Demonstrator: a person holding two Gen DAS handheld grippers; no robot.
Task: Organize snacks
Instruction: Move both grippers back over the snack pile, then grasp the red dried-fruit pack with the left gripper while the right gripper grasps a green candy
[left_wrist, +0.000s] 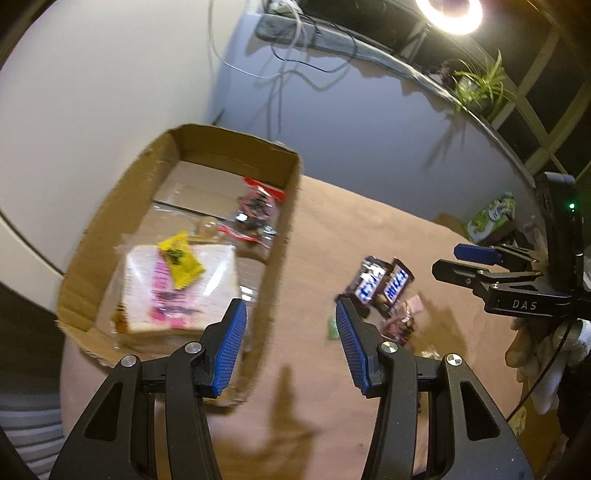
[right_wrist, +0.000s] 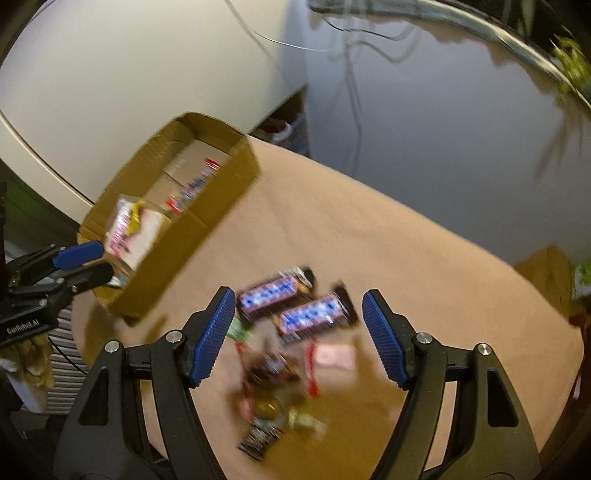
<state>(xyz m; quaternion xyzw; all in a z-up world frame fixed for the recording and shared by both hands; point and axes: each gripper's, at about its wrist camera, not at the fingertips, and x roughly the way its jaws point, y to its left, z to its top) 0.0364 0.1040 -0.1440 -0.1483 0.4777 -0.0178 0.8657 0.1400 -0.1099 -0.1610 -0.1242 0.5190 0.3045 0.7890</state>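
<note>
Right wrist view gives the relation best: a round table (right_wrist: 406, 240) with a tan cover, a cardboard box (right_wrist: 207, 236) at its far left, and a loose snack pile near the middle. The box already holds a flat white-and-pink packet (left_wrist: 177, 291), a yellow sachet (left_wrist: 181, 264) on top of it and a red-trimmed bag (left_wrist: 255, 210) further back (contents blurred, can't read labels).

Two dark candy bars (right_wrist: 295, 302) lie side by side at the far edge of the pile, long axes running left-right w/ a slight tilt, roughly across the span of the right gripper (right_wrist: 297, 336). Its jaws stand released, nothing between the pads, and the bars sit just beyond and between the fingertips. Smaller wrappers lie nearer, under the jaws.

Left gripper (left_wrist: 290, 347) is also released and empty, hanging over the box's right wall; the bars lie off to its right, well apart.

Judgement: right hand is the nearer one. Bars lie along the jaw span, so a wrist roll looks needed to close across a bar's narrow width.
</note>
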